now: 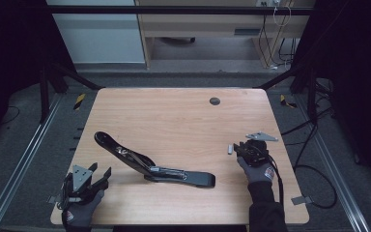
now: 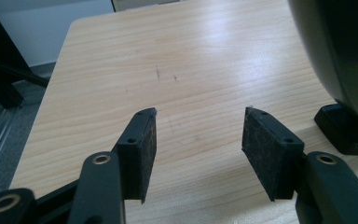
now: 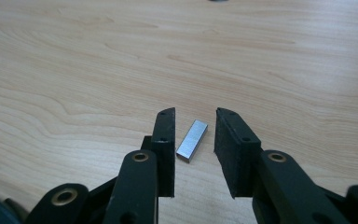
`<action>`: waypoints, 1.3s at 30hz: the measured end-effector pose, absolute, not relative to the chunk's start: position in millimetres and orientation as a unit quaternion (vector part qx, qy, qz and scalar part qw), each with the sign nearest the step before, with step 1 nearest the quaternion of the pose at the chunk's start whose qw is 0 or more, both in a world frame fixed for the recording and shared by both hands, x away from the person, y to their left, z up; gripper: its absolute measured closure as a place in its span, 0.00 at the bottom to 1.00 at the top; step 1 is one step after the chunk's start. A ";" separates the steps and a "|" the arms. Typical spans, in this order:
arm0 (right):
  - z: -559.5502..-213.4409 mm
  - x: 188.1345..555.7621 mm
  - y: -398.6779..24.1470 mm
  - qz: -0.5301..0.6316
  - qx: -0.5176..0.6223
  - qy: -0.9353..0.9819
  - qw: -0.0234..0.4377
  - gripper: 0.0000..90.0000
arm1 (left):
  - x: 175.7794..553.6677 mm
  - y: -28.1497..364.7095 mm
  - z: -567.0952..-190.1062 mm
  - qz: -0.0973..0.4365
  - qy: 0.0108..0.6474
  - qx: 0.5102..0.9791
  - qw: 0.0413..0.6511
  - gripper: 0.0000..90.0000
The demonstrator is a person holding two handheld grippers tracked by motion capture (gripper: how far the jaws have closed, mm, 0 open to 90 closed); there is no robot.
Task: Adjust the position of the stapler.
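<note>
Staples (image 3: pixel 192 140) lie flat between the right gripper's (image 3: pixel 194 133) spread jaws, not pinched; left gripper (image 2: pixel 199 135) gapes empty beside the opened stapler (image 1: pixel 150 166).

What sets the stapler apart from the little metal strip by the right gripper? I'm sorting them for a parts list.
The stapler is black, long and swung open, its arm angled up; the metal strip is silver, tiny and flat. The stapler lies mid-table, free of both grippers; the strip lies between the right gripper's open jaws, untouched. Both rest on the wooden table.
</note>
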State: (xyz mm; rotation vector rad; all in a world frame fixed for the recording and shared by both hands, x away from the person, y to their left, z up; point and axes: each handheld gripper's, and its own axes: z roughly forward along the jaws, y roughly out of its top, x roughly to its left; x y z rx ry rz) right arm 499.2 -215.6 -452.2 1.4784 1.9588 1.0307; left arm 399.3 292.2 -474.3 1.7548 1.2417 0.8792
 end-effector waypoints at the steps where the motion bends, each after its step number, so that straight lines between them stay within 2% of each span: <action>1: -454.7 502.2 -213.4 0.370 0.541 0.717 0.239 0.78 | 400.2 291.5 -475.5 0.350 0.490 0.694 0.394 0.51; 12: -468.0 531.4 -200.7 0.332 0.562 0.722 0.231 0.78 | 405.9 292.5 -484.9 0.343 0.499 0.699 0.381 0.52; 23: -481.6 545.9 -197.8 0.303 0.578 0.726 0.219 0.78 | 407.2 292.2 -487.1 0.341 0.496 0.705 0.376 0.52; 33: -485.4 547.3 -196.3 0.291 0.581 0.733 0.201 0.86 | 407.4 295.0 -487.7 0.340 0.499 0.702 0.379 0.52; 39: -484.2 546.9 -197.6 0.282 0.572 0.745 0.197 0.87 | 407.8 295.2 -488.0 0.340 0.498 0.703 0.378 0.52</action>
